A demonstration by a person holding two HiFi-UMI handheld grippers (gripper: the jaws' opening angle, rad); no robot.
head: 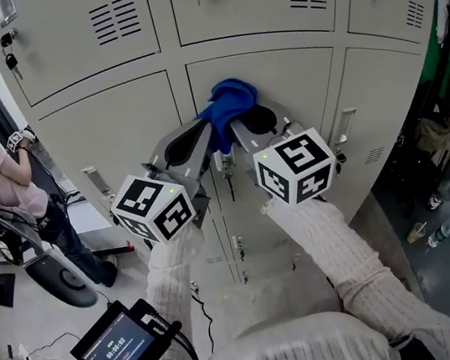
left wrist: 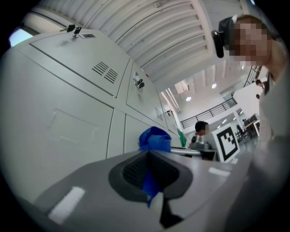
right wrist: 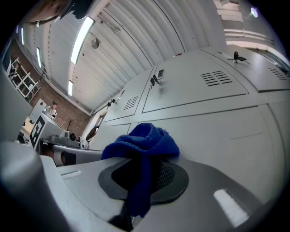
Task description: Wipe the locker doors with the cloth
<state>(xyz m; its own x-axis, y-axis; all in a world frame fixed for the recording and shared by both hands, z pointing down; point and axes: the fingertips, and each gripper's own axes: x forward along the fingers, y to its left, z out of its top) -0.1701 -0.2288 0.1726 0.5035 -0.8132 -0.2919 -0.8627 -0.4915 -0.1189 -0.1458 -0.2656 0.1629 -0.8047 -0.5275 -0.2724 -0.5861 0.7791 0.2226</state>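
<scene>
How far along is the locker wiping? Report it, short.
Done: the cloth is picked up; the blue cloth is clamped by both the left gripper and the right gripper. In hand: it is held bunched at the centre locker door. Left: no door shows wipe marks, so finished doors cannot be told.

Lockers (head: 106,126): fill the upper field, doors in rows.
Cloth (head: 229,108): against the middle locker door (head: 292,71), at its upper left corner.
Left gripper (head: 211,135): below and left of the cloth, jaws pinched on it.
Right gripper (head: 242,125): just beside, to the right, jaws pinched on the same cloth, which bunches above both.
Key (head: 226,170): in a lock below the cloth, between the grippers.
Person (head: 4,176): far left, beside the lockers.
Screen (head: 116,346): lower left.
Bottle (head: 445,231): on the floor, lower right.
</scene>
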